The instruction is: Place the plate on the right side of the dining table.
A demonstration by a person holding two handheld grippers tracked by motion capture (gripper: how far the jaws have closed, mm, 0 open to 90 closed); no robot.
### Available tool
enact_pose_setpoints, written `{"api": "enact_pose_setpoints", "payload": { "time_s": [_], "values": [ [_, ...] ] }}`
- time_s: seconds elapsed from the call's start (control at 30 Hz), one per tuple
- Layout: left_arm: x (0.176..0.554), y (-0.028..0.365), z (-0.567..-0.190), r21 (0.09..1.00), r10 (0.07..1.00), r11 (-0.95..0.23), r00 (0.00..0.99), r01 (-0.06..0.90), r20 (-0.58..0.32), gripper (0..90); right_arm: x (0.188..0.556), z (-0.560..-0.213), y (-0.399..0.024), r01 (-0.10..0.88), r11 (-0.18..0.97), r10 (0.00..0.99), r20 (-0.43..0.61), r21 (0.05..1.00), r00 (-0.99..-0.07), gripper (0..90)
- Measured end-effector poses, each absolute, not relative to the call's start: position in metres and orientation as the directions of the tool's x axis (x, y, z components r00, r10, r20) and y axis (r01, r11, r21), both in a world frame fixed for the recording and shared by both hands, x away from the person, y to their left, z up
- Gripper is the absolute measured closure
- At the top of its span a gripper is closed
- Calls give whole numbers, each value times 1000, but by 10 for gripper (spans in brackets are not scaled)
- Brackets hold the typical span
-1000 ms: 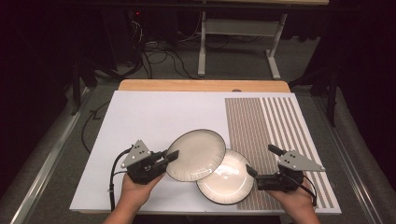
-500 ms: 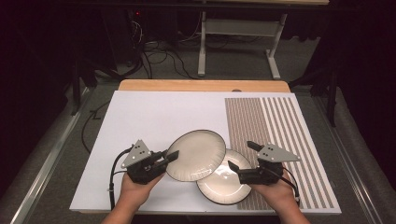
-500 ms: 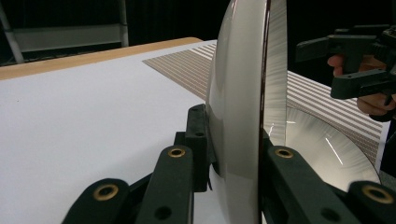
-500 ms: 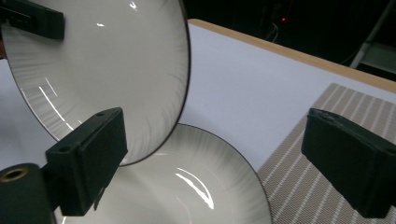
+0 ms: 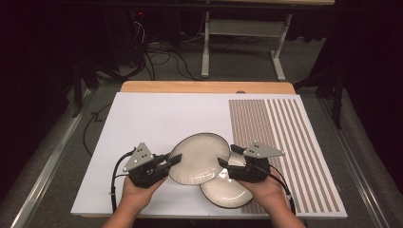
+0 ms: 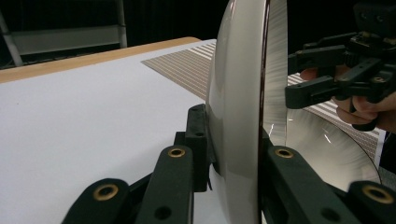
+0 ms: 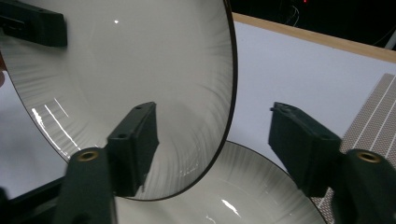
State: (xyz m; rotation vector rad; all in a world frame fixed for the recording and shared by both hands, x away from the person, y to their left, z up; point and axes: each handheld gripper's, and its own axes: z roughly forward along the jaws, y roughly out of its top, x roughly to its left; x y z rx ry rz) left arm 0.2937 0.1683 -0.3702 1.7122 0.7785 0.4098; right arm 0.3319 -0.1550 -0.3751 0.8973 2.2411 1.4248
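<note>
Beyond the counter's (image 5: 157,118) far wooden edge I see a dark room, grey carpet floor (image 5: 166,66), tangled black cables (image 5: 157,52), and a white metal stand (image 5: 242,42).

Lower plate (image 5: 228,192) half hidden (under the lifted plate (image 5: 199,156))

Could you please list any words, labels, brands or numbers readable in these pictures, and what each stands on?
None: no readable text stands on the upper plate, the lower plate, the white board, its striped panel, the left gripper or the right gripper.
</note>
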Motion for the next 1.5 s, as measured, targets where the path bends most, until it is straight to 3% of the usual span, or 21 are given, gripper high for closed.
{"api": "enact_pose_setpoints", "payload": {
  "time_s": [0.07, 0.1, 0.17, 0.27, 0.5, 0.83, 1.5],
  "values": [
    [294, 169, -370, 950, 684, -129, 719, 285, -122, 779, 332, -376, -154, 341, 287, 663, 71, 895, -745, 451],
    [294, 169, -370, 950, 684, -130, 719, 284, -121, 778, 333, -376, -153, 345, 279, 660, 82, 896, -747, 525],
    [294, 169, -370, 950, 684, -132, 719, 285, -121, 778, 333, -376, -153, 351, 272, 655, 95, 896, -750, 551],
    [294, 170, -371, 949, 686, -132, 718, 285, -120, 776, 335, -377, -152, 369, 266, 643, 120, 891, -756, 677],
    [293, 171, -372, 951, 686, -131, 718, 282, -118, 775, 339, -379, -153, 422, 229, 634, 194, 877, -748, 724],
    [292, 172, -374, 951, 688, -115, 713, 286, -131, 776, 342, -382, -154, 440, 210, 636, 220, 873, -740, 828],
    [300, 162, -358, 945, 678, -57, 708, 321, -200, 781, 333, -361, -169, 395, 174, 643, 200, 902, -739, 865]
  ]
}}
